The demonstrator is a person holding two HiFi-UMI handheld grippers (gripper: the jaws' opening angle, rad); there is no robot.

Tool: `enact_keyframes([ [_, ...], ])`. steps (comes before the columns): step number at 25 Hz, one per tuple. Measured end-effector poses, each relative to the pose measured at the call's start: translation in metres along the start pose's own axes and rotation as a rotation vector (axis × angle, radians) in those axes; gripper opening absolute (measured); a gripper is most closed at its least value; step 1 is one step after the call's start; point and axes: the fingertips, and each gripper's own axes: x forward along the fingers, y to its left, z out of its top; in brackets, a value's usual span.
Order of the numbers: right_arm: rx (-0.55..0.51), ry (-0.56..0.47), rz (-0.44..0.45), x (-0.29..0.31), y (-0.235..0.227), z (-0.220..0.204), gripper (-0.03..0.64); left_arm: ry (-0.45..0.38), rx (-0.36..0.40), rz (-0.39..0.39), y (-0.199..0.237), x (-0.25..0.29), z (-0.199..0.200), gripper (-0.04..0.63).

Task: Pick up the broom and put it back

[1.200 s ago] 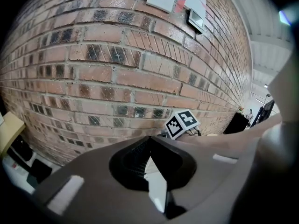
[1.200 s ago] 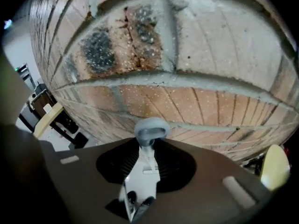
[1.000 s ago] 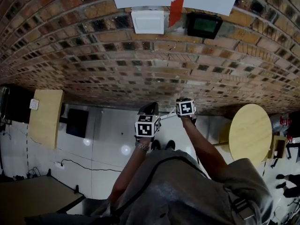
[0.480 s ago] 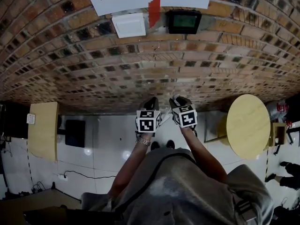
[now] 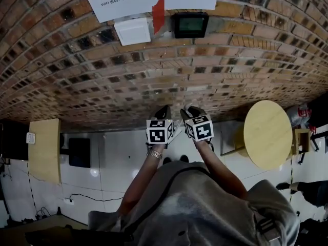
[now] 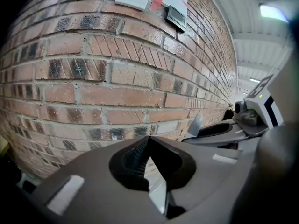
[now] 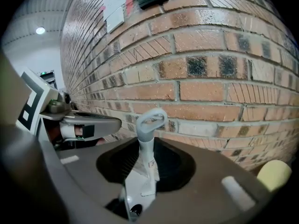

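R gripper (image 5: 189, 111) rose, clamping broom (image 7: 146, 148); L gripper (image 5: 164, 111) closed, empty; brick wall (image 5: 154, 76) ahead.

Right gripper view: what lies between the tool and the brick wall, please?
Only the broom handle's looped end, held by the right tool, shown in that view.

The right tool (image 7: 145, 141) clamps the grey loop-topped broom handle (image 7: 145, 152) before a brick wall (image 7: 210, 69).

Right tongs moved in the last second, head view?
Yes. Against the round table, the right tongs slid down the frame: from level with the table's top edge to nearer its middle, now alongside the left tongs.
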Motion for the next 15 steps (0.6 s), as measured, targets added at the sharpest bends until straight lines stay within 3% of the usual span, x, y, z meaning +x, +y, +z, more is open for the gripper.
enact_keyframes([
  [15,-0.006,0.011,-0.039,-0.013,-0.006,-0.006,0.098,-0.004,0.020,0.021,0.002,-0.007,-0.004,0.000],
])
